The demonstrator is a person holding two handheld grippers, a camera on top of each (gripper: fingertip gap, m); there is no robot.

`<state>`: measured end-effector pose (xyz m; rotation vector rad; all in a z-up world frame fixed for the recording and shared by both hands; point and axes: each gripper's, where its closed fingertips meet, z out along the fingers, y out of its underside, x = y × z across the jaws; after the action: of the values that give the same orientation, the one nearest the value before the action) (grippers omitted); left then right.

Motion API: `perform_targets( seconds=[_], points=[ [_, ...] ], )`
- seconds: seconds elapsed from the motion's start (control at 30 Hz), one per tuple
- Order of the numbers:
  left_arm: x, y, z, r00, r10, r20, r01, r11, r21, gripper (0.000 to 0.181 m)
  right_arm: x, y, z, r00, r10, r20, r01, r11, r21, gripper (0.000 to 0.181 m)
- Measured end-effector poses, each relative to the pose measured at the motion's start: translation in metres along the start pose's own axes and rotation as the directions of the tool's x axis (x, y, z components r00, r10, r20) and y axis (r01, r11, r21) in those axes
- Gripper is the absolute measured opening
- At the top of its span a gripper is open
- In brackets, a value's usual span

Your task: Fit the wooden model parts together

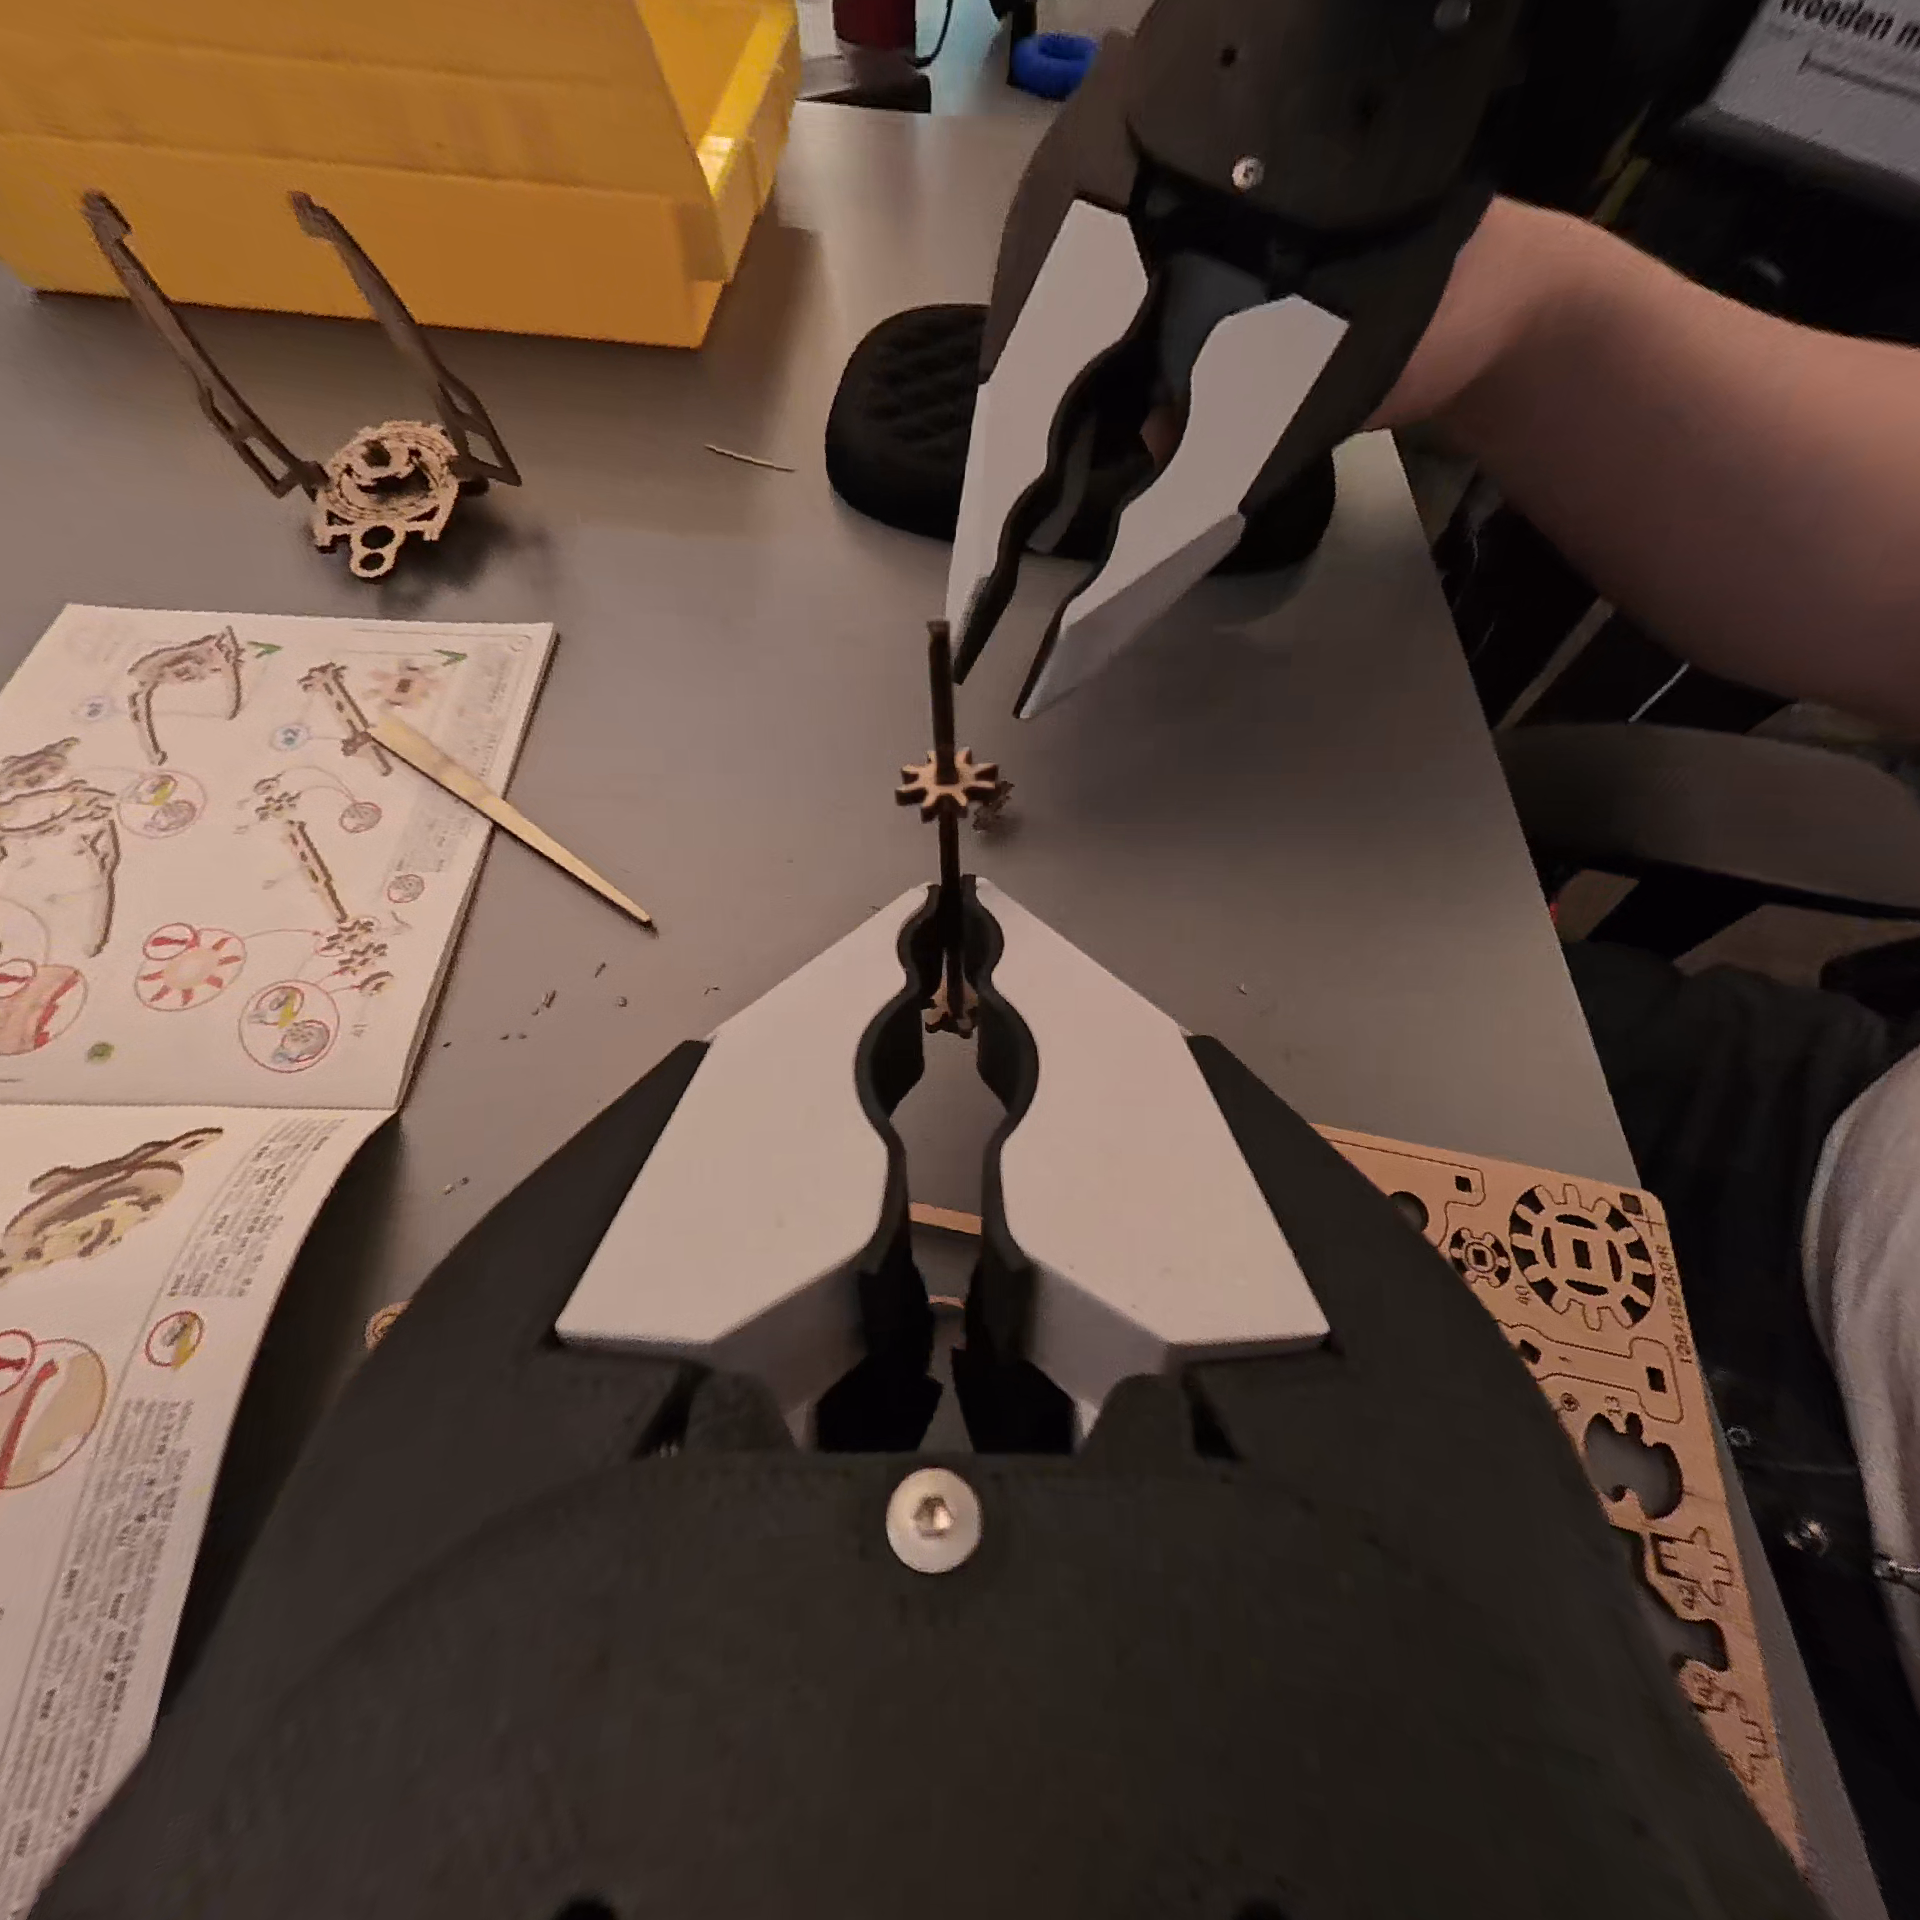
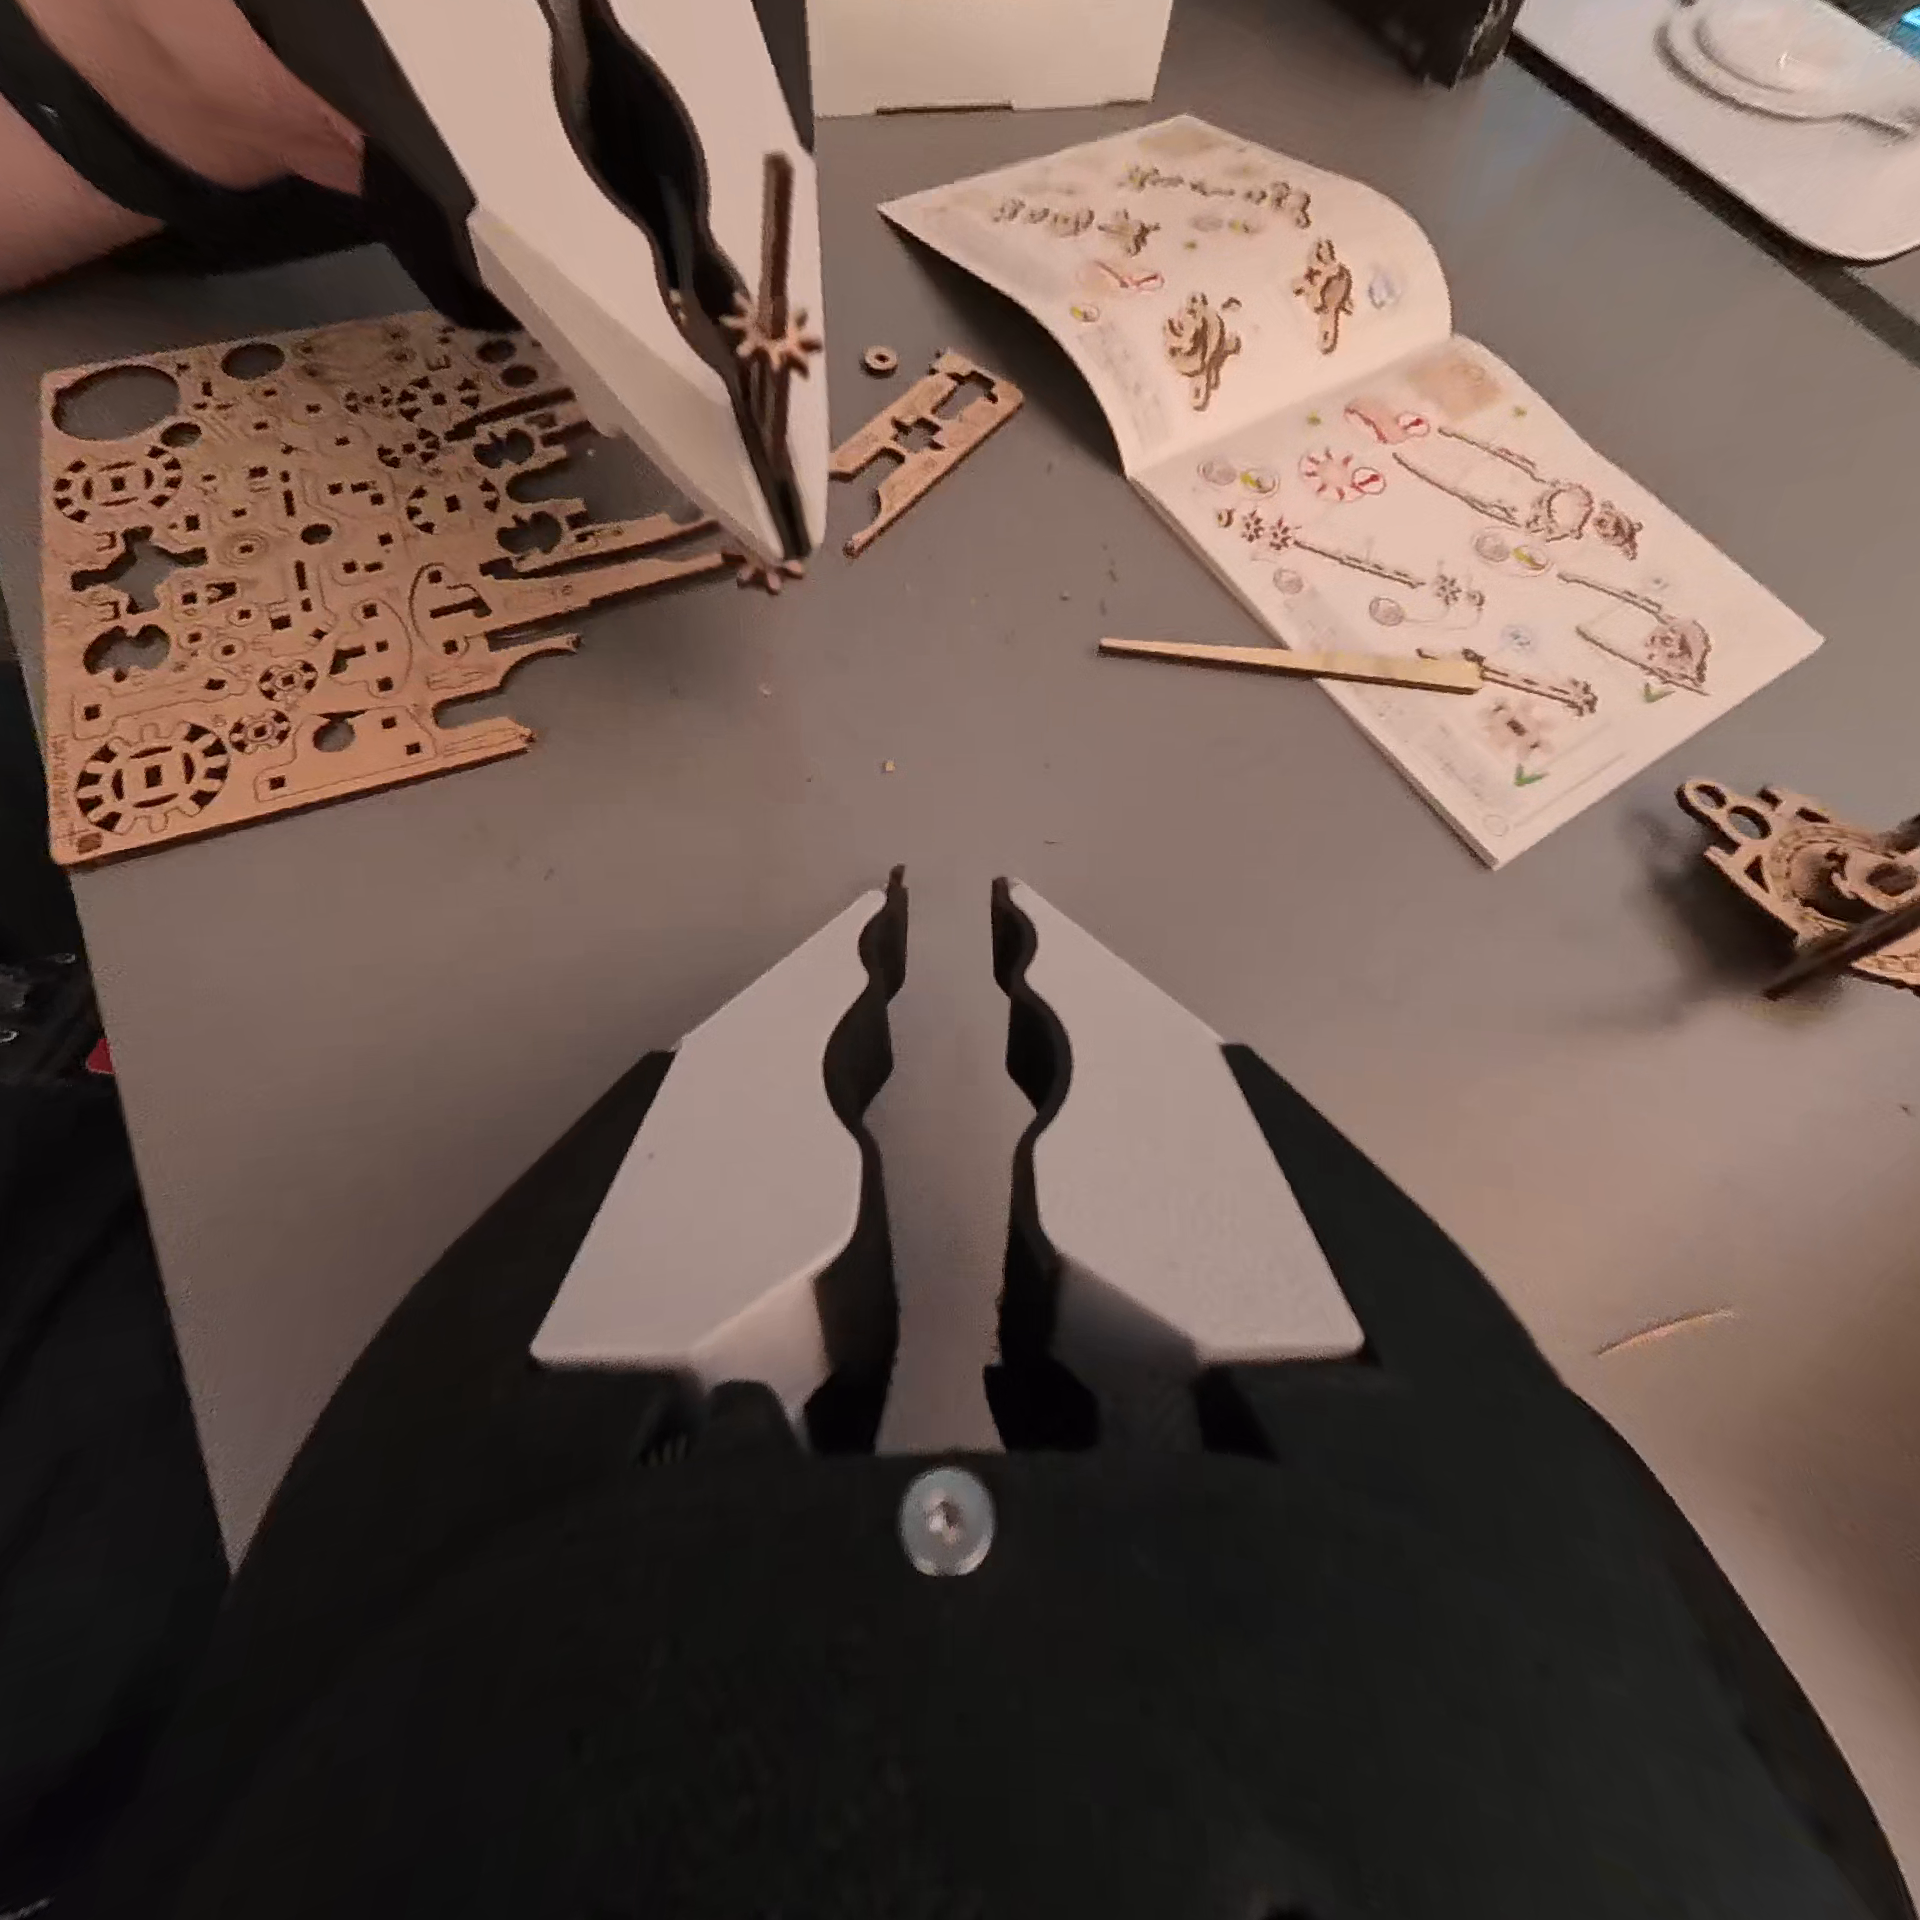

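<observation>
Thin dark wooden stick: pinched at its near end by the left gripper, above the grey table
Long axis: runs straight away from the left gripper's tips, free end pointing far
Small pale wooden gear: threaded on the stick about midway; a second small gear sits at the stick's near end, between the pads
Left gripper: pressed together on the stick
Right gripper: spread slightly, nothing between the tips; in the left wrist view its tips hang just right of the stick's far end
Laser-cut plywood parts sheet: flat on the table, numbers engraved beside cut-outs
Open illustrated instruction booklet: print too small to read
Half-built wooden model: far left, before the yellow plastic bin
</observation>
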<state>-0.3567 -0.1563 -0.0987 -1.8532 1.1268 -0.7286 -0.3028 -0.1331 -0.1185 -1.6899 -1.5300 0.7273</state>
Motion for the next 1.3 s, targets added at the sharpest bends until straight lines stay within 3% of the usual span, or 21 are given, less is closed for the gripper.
perform_targets(
  seconds=[0.03,0.23,0.27,0.3,0.63,0.87,1.3],
  points=[
    [-0.001,0.0,-0.001,1.0,-0.014,-0.003,0.014,1.0,0.004,0.0,-0.001,0.0,0.001,1.0,0.002,0.005,-0.002,1.0,-0.01,0.016],
    [-0.003,0.0,-0.002,0.999,-0.042,-0.01,0.042,0.999,0.008,0.0,-0.011,0.016,0.018,0.993,0.09,0.073,-0.078,0.984,-0.16,0.021],
    [-0.003,0.001,-0.002,0.999,-0.038,-0.01,0.038,0.999,0.004,0.0,-0.009,0.018,0.019,0.992,0.107,0.071,-0.093,0.98,-0.177,0.017],
    [-0.003,0.002,-0.001,0.999,-0.033,-0.007,0.033,0.999,-0.001,0.0,-0.011,0.018,0.02,0.988,0.126,0.092,-0.108,0.978,-0.181,0.002],
    [0.002,-0.008,-0.006,0.997,-0.065,-0.052,0.068,0.996,0.056,0.0,-0.018,-0.019,0.005,0.868,0.386,0.312,-0.402,0.916,-0.014,0.001],
    [-0.003,-0.025,-0.018,0.994,-0.089,-0.055,0.097,0.982,0.159,0.0,-0.012,-0.036,-0.001,0.855,0.371,0.363,-0.428,0.899,0.091,0.001],
    [-0.011,-0.032,-0.028,0.998,-0.069,-0.009,0.07,0.979,0.194,0.0,0.012,-0.062,0.001,0.865,0.312,0.392,-0.426,0.87,0.247,0.001]
  ],
)
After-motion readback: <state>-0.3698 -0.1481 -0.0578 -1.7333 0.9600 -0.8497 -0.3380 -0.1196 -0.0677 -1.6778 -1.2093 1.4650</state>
